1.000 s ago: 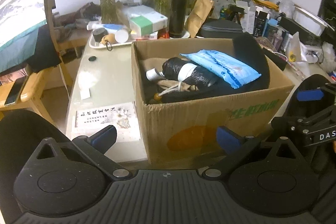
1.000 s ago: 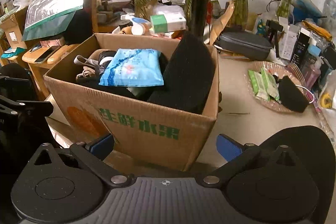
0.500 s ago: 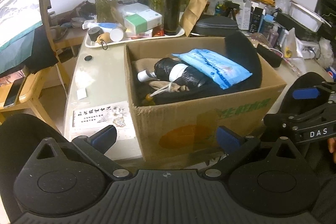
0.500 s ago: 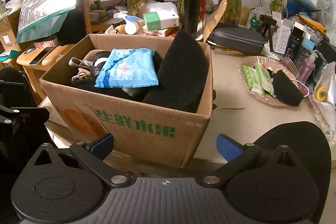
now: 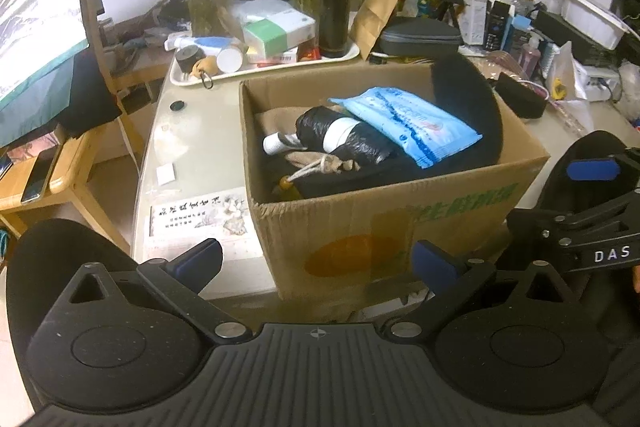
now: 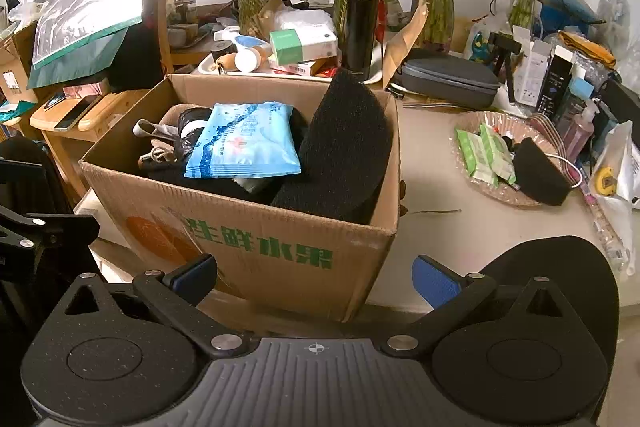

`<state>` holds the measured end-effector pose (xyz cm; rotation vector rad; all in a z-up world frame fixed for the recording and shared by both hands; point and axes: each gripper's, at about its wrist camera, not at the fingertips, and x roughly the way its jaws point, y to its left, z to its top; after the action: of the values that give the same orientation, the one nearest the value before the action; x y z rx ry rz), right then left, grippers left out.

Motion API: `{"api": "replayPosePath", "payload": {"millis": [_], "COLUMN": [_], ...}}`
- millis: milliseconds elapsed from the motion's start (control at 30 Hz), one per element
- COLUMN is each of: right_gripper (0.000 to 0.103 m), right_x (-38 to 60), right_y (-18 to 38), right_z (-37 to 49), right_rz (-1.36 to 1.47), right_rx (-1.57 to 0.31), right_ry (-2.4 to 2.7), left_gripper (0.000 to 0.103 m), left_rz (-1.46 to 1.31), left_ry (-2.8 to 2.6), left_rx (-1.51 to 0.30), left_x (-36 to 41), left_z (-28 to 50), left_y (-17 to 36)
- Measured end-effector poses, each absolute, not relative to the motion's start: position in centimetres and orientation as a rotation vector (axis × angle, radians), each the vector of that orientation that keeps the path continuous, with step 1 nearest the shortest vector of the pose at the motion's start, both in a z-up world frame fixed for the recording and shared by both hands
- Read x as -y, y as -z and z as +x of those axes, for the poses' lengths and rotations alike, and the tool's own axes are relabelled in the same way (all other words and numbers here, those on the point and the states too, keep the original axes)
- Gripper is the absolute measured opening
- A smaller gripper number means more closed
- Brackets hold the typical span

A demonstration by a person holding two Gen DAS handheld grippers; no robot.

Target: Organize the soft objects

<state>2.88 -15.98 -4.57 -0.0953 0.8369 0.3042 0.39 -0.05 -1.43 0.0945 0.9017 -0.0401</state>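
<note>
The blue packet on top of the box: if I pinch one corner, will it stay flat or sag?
The blue packet looks like a soft film pouch, so it will probably sag from a corner grip. Its glossy wrapper may slip between the pads. It lies loose on the black bag, overhanging, so a push would likely slide it off.

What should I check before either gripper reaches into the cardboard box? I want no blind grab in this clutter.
1. Left gripper open and empty: ok.
2. Right gripper open and empty: ok.
3. Both grippers short of the cardboard box, touching nothing: ok.
4. Blue packet lies on top of the pile, reachable from above: ok.
5. Black foam pad leans against the box's right wall, tilted, its top above the rim; it may shift if nudged: not ok.
6. What lies under the packet and the black bag roll: cannot tell.
</note>
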Motion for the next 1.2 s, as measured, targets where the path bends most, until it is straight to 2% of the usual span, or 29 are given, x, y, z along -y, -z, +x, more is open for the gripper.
{"api": "replayPosePath", "payload": {"millis": [1200], "right_gripper": [0.103], "right_x": [15.87], "right_y": [4.58], "right_z": [2.79], "right_rz": [-0.087], "right_rx": [-0.839], "right_ry": [-0.314], "left_gripper": [0.103], "left_rz": [0.095], "left_ry": [0.017], "left_rx": [-0.927], "left_x": [-0.03], "left_z": [0.46], "left_y": [1.97]}}
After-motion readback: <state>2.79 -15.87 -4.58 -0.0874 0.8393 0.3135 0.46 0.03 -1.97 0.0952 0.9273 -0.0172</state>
